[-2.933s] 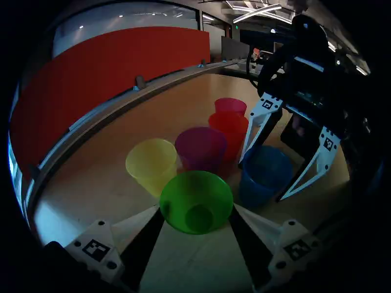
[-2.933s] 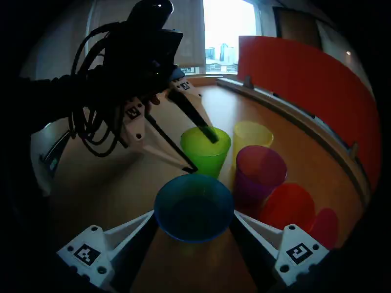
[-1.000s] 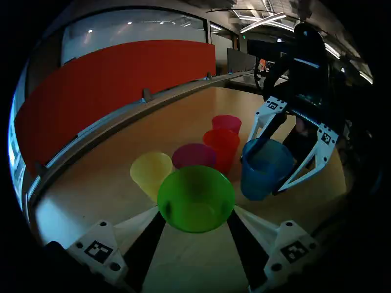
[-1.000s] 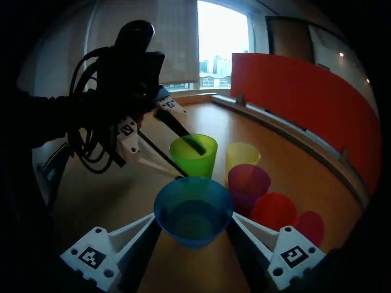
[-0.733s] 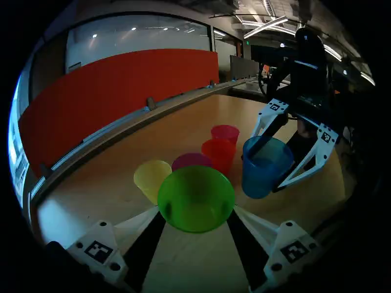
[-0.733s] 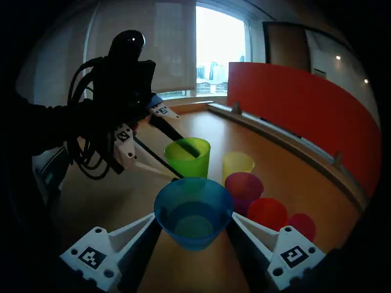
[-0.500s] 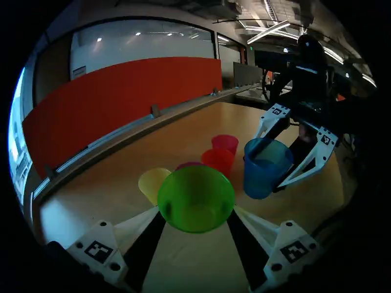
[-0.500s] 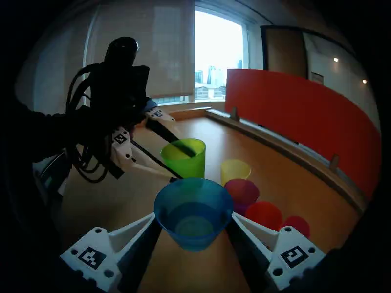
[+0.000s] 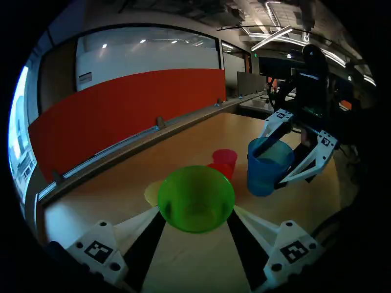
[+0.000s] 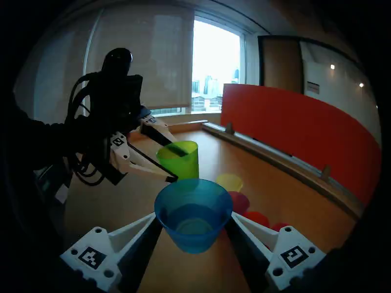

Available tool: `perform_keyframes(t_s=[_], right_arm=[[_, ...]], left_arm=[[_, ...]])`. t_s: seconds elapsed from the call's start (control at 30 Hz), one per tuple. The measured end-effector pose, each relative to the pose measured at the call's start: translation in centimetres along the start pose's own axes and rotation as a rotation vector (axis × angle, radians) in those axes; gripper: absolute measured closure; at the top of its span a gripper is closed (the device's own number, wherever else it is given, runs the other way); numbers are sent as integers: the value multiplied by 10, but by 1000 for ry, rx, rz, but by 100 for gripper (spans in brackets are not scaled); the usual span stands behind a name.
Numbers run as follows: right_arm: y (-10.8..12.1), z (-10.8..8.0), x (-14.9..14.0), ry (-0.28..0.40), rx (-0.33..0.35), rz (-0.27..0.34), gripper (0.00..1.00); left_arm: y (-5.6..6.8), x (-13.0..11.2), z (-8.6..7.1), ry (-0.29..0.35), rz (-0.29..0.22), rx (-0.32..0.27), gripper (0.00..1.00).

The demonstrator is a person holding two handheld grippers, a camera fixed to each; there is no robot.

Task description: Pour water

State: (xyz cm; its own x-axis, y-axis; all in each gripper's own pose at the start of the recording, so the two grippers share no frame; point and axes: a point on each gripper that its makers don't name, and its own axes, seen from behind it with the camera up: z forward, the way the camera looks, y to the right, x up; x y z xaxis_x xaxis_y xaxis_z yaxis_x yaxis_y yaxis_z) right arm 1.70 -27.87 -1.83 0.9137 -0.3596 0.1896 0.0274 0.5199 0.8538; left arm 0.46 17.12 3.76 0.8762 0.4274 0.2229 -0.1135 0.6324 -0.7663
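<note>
Newly raised off the surface (image 9: 195,139), jaws of the left gripper (image 9: 195,211) clamp the green cup (image 9: 196,198), those of the right gripper (image 10: 194,220) the water-filled blue cup (image 10: 193,210), ready for pouring.

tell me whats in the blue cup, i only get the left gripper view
Observer: The right gripper view looks straight down into the blue cup: there is water in its lower part.
Operator: ok, any cup hidden behind the one im holding
Observer: Yes. Behind your green cup, a purple cup stands between the yellow cup and the red cup.
</note>
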Motion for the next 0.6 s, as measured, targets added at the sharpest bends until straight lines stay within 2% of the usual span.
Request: perform_keyframes(t_s=[0.6], right_arm=[[6, -17, 13, 66, 4, -6, 13]], left_arm=[[7, 21, -4, 47, -18, 3, 19]])
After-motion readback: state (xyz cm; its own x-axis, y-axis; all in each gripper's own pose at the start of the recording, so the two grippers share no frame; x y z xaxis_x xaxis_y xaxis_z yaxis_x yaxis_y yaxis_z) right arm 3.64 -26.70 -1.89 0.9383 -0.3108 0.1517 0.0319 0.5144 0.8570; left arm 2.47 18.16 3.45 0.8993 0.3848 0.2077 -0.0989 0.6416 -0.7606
